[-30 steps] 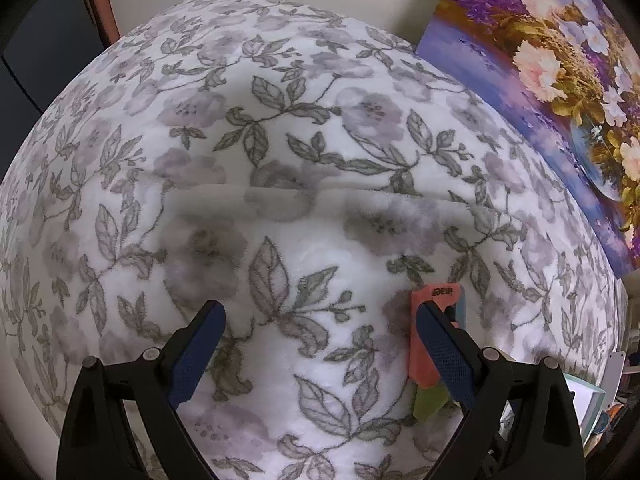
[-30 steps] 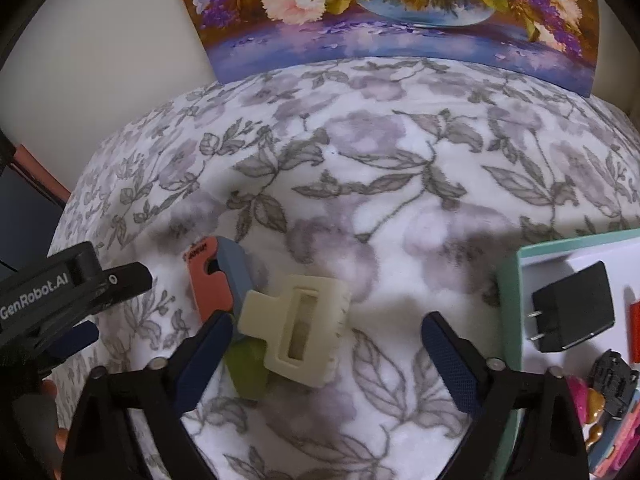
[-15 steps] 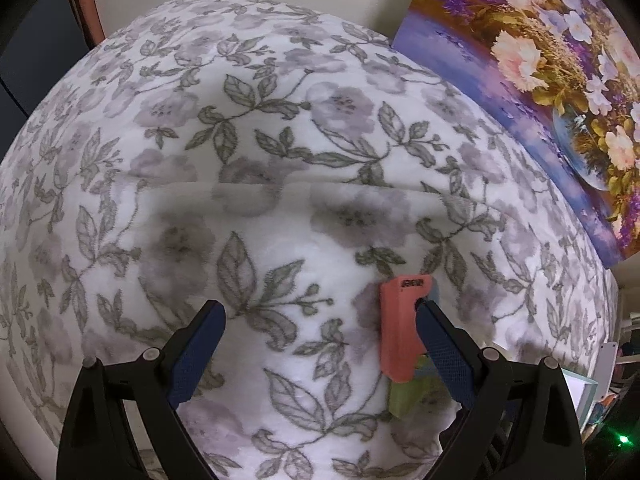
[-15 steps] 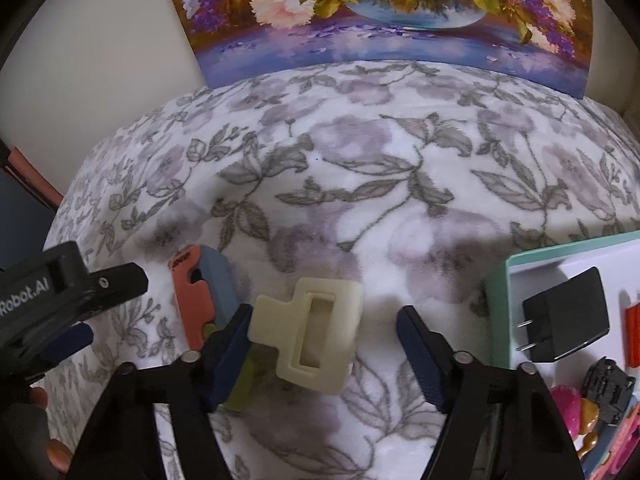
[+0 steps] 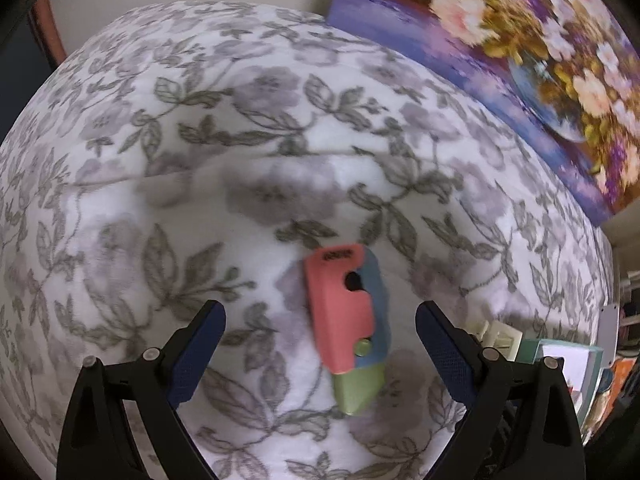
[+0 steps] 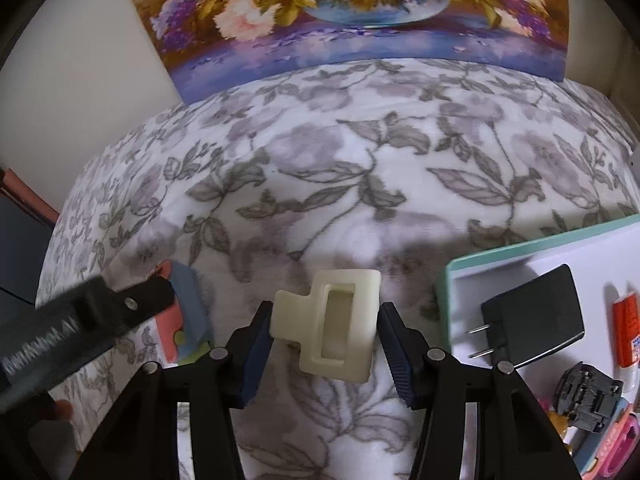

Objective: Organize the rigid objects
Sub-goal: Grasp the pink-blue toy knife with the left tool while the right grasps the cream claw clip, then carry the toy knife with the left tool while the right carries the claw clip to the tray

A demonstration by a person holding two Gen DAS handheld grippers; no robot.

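Observation:
A cream hair clip (image 6: 336,328) lies on the floral blanket (image 6: 360,184). It sits between the fingers of my right gripper (image 6: 324,314), whose jaws are closing, and both blue pads (image 6: 258,344) meet its sides. A pink, blue and green folding cutter (image 5: 348,320) lies flat on the blanket. My left gripper (image 5: 320,312) hangs open over it, with a wide gap on each side. In the right wrist view the cutter (image 6: 188,312) is partly hidden behind the left gripper's black body (image 6: 80,332).
A teal-rimmed white tray (image 6: 452,276) at the right holds a black plug adapter (image 6: 532,320), a red-and-white tube (image 6: 626,320), a black clip (image 6: 588,392) and colourful small items. A flower painting (image 6: 348,12) leans on the wall behind.
The right jaws have narrowed from wide open to the hair clip's sides. The left gripper has shifted so the cutter now lies between its fingers instead of by the right finger.

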